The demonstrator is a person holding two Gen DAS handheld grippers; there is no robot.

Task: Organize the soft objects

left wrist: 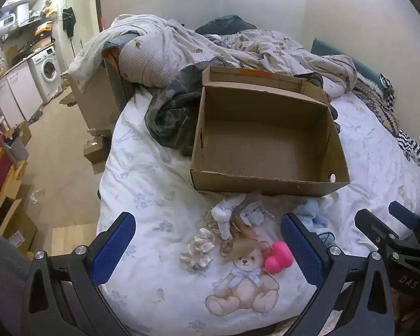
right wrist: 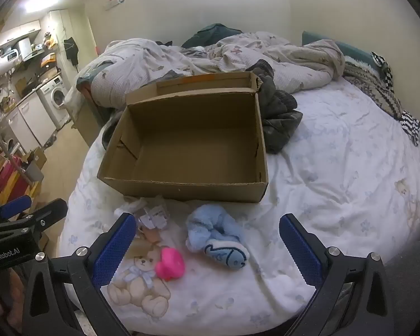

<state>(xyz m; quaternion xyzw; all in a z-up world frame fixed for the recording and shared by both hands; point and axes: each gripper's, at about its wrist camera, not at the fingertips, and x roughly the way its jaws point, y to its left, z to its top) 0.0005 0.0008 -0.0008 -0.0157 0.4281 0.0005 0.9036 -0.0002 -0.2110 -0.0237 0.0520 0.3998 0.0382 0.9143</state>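
A bed covered in a white quilt printed with pale blue flowers and teddy bears point(left wrist: 159, 184) fills most of both views, standing against a plain cream wall. An open brown cardboard box point(left wrist: 266, 140), its inside bare, sits on the quilt, its lid flap standing up at the back. Behind it lie a rumpled beige waffle-weave duvet point(left wrist: 159, 53) and a dark grey crumpled garment point(right wrist: 280, 117), which touches the box's side.

Just in front of the box lies a loose cluster of soft things: a light blue plush toy with a fish patch point(right wrist: 218, 238), a bright pink heart-shaped plush point(left wrist: 278, 256), a cream frilly scrunchie point(left wrist: 198, 249) and a small white knotted cloth toy point(left wrist: 222, 218) with paper tags beside it.

The left tool point(left wrist: 207, 249) hovers above the quilt with its blue-padded jaws spread wide, nothing between them. The right tool point(right wrist: 207, 249) is likewise spread wide, holding nothing, near the blue plush.

To the left, beyond the bed's edge, is a tan floor and a kitchen corner with a white front-loading washing machine point(left wrist: 49, 70) under a cluttered counter.
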